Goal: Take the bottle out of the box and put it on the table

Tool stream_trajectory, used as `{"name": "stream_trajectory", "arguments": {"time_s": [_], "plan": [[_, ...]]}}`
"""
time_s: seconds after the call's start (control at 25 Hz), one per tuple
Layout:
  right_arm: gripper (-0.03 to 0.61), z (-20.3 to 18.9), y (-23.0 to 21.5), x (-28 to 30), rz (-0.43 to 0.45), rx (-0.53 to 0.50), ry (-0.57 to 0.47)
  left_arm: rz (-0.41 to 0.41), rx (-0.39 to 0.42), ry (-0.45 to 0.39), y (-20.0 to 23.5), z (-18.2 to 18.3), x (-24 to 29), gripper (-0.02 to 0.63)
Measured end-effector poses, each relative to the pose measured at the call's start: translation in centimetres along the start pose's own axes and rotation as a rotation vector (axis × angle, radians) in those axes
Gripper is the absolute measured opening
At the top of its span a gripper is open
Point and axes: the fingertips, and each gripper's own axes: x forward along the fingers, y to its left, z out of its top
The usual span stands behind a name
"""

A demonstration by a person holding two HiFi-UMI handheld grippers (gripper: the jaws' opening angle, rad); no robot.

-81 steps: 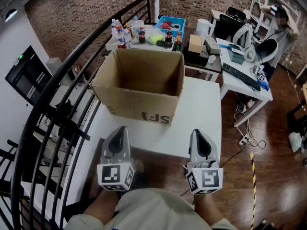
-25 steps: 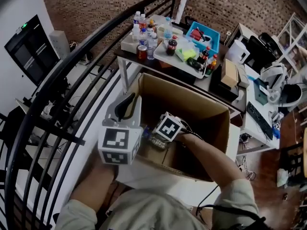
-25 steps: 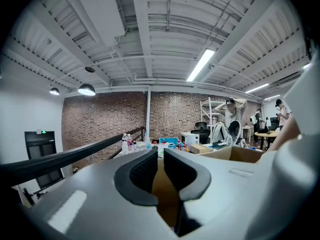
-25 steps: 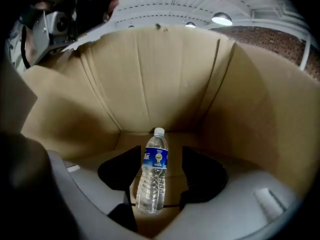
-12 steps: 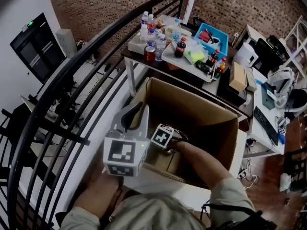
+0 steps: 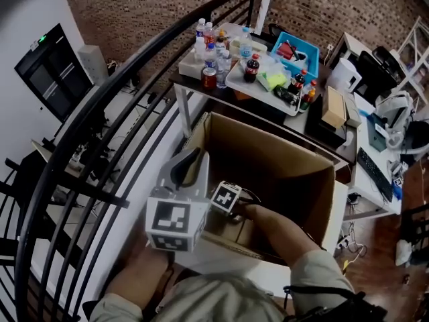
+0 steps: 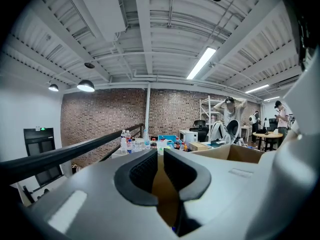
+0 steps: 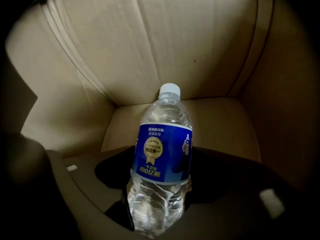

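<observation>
The open cardboard box [image 6: 268, 136] stands on the white table [image 6: 221, 263]. Inside it, the right gripper view shows a clear water bottle [image 8: 161, 159] with a blue label and white cap lying on the box floor. My right gripper [image 8: 162, 173] points steeply down into the box. Its jaws are opening on either side of the bottle's lower half, and the pads do not press on it. In the head view only its marker cube [image 6: 226, 198] shows. My left gripper [image 6: 191, 156] sits at the box's near left wall, its jaws [image 7: 156, 156] closed on the cardboard edge.
A black stair railing [image 6: 120, 106] runs along the left of the box. Behind the box a table [image 6: 234, 79] carries several bottles and a blue bin [image 6: 291, 49]. Desks with equipment [image 6: 375, 146] stand to the right.
My right gripper has sunk deeper into the box, and the bottle no longer shows in the head view. The left gripper has stayed at the box's wall.
</observation>
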Motion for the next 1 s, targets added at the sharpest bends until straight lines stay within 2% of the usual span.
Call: {"name": "stream_trajectory", "arguments": {"time_s": [0.08,0.24,0.4,0.48,0.76,1.0], "plan": [[0.289,-0.1,-0.2,-0.3,-0.012,0.003,0.007,-0.003,0.002,-0.002,-0.1,0.1,0.0,0.038],[0.273,-0.1,-0.6,-1.4,-0.036,0.023,-0.013,-0.004,0.007,-0.01,-0.2,0.2,-0.2,0.038],[0.27,1.8,0.7,-3.5,0.022,0.036,-0.121,-0.005,0.015,-0.021,-0.2,0.3,-0.2,0.038],[0.269,2.7,1.1,-5.3,0.022,0.045,-0.161,-0.011,0.03,-0.021,-0.3,0.6,-0.1,0.038],[0.27,4.0,-0.1,-14.0,-0.098,0.13,-0.304,-0.049,0.034,-0.052,-1.1,1.5,0.2,0.038],[0.27,3.5,-1.2,-23.2,-0.236,0.234,-0.507,-0.099,0.056,-0.094,-2.9,3.2,0.1,0.038]]}}
